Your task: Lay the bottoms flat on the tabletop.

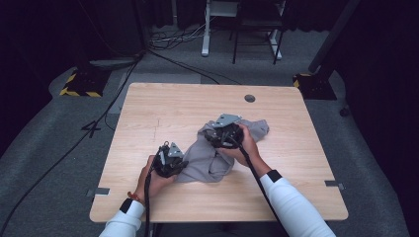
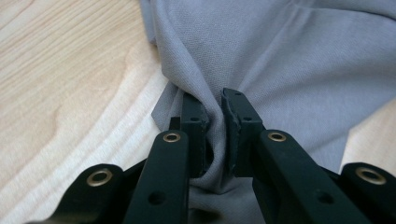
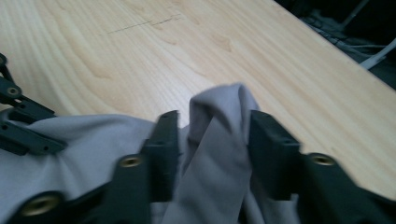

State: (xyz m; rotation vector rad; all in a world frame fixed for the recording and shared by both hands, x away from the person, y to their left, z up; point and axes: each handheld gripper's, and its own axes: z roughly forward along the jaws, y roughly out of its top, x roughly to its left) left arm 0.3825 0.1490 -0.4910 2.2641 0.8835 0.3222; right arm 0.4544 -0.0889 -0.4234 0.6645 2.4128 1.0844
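Observation:
A crumpled grey cloth (image 1: 210,160) lies on the wooden table (image 1: 168,103), right of centre. My left gripper (image 1: 182,165) sits at the cloth's left edge. In the left gripper view its jaws (image 2: 215,109) pinch a bunched fold of the grey cloth (image 2: 280,56) between the pads. My right gripper (image 1: 213,136) rests on top of the cloth farther back. In the right gripper view its jaws (image 3: 212,123) stand apart, and a raised fold of the cloth (image 3: 219,140) stands loosely between them.
A small round grommet (image 1: 249,98) sits near the table's far edge. The left gripper's jaws (image 3: 21,126) show at the left edge of the right gripper view. Cables and a yellow-black striped base (image 1: 79,84) lie on the floor beyond the table.

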